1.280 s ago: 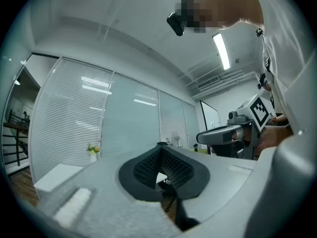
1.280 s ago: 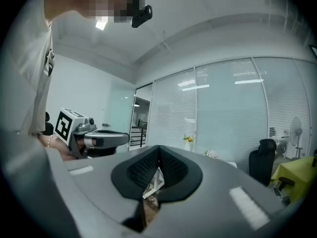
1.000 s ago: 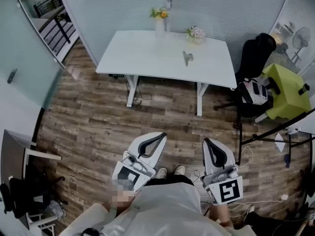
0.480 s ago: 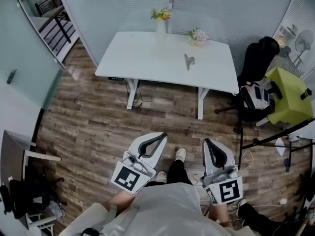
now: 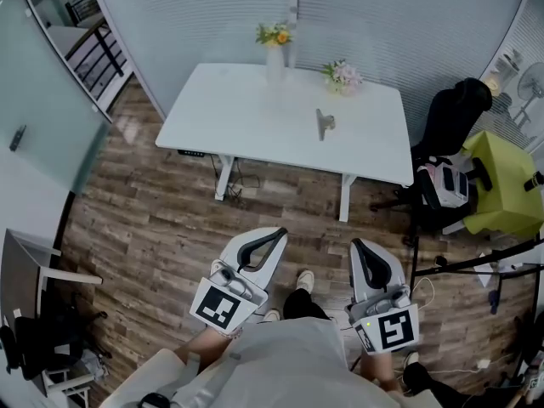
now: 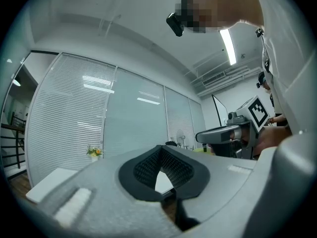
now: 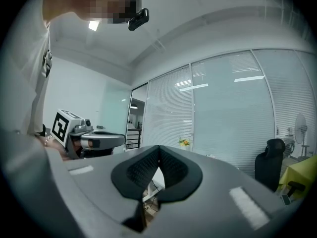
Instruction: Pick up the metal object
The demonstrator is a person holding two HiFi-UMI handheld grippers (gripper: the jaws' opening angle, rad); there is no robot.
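Note:
A small grey metal object (image 5: 324, 123) stands on the white table (image 5: 246, 109), right of its middle, far ahead of me. My left gripper (image 5: 278, 234) and right gripper (image 5: 356, 246) are held low in front of my body over the wood floor, well short of the table. Both are shut with their tips touching and nothing between them, as the left gripper view (image 6: 159, 148) and the right gripper view (image 7: 159, 148) show. Each gripper view also catches the other gripper from the side.
A vase of yellow flowers (image 5: 274, 39) and a pink bouquet (image 5: 342, 75) stand at the table's far edge. A black office chair (image 5: 455, 113), a lime-green cloth (image 5: 501, 177) and a tripod with cables (image 5: 476, 262) crowd the right side. Glass walls with blinds lie behind.
I have stepped a little toward the table, which now sits slightly lower and larger in the head view. Both grippers keep their pose and stay shut.

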